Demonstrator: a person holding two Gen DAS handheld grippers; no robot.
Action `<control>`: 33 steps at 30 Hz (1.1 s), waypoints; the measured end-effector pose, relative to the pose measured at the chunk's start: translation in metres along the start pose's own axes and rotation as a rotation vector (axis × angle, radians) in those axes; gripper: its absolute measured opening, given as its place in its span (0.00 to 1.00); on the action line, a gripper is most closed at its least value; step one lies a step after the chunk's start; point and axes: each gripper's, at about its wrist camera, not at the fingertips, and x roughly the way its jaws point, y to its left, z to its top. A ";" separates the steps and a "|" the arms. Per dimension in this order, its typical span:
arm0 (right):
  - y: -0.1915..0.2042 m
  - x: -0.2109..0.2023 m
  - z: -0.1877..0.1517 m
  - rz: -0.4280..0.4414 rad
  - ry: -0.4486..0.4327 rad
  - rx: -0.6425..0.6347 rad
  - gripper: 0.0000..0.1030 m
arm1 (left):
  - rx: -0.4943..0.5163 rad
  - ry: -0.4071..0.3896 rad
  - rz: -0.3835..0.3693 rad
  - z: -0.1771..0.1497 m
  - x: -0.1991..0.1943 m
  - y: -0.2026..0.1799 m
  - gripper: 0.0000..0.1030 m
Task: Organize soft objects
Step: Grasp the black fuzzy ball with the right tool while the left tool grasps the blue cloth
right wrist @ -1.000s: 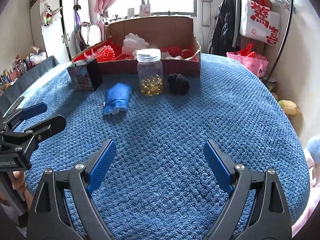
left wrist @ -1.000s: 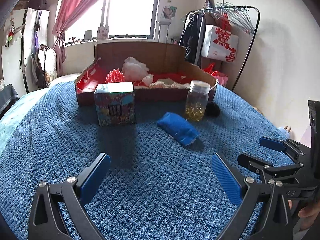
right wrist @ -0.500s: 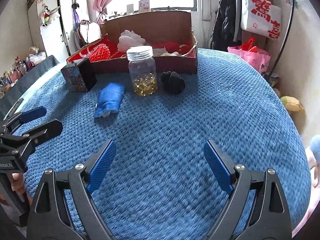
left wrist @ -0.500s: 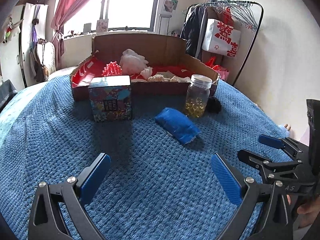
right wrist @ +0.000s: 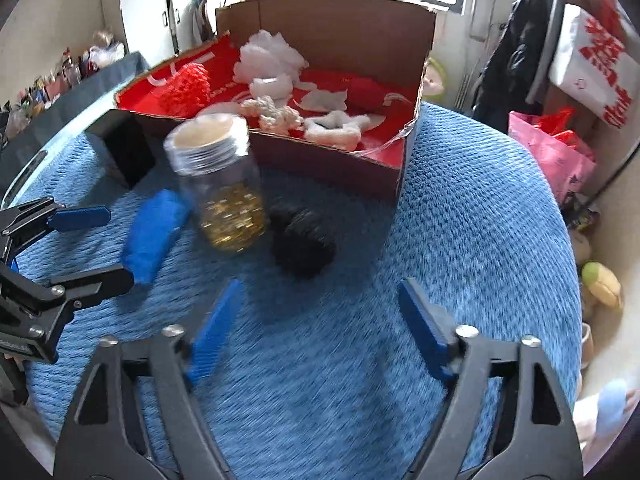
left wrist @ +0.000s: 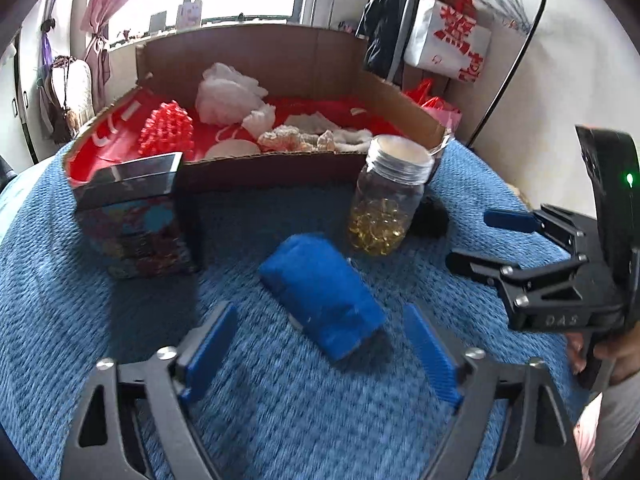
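Observation:
A blue soft pouch lies on the blue blanket, its near end just ahead of my left gripper. The jaws are closing, but the pads stand apart from the pouch on both sides. A black fuzzy ball sits a little ahead of my right gripper. Those jaws are closing too, with nothing between them. Each gripper shows in the other's view: the right gripper by the jar, the left gripper around the blue pouch. Behind stands a cardboard box with red lining, holding several soft white and red things.
A glass jar of yellow capsules stands between pouch and ball. A patterned tin sits at the left, in front of the box. The blanket's edge drops off at the right, where a clothes rack and a pink bag stand.
Both grippers have moved forward toward the objects, and their jaws have narrowed. The pouch now sits close to the left pads. The right view has tilted and closed in on the black ball.

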 end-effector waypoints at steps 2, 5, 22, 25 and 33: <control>-0.004 0.007 0.006 0.020 0.009 -0.014 0.65 | -0.002 0.026 0.008 0.006 0.010 -0.001 0.70; -0.006 0.017 0.014 0.062 0.007 -0.041 0.49 | -0.012 0.071 0.010 0.012 0.025 0.000 0.62; 0.032 -0.055 -0.018 0.115 -0.131 0.060 0.24 | 0.009 0.032 -0.088 0.015 0.000 0.004 0.33; 0.050 -0.061 -0.027 0.137 -0.136 0.085 0.25 | 0.026 0.009 -0.099 0.013 -0.016 0.009 0.33; 0.089 -0.054 -0.043 0.162 -0.123 0.120 0.24 | 0.063 -0.003 -0.105 0.001 -0.039 0.028 0.33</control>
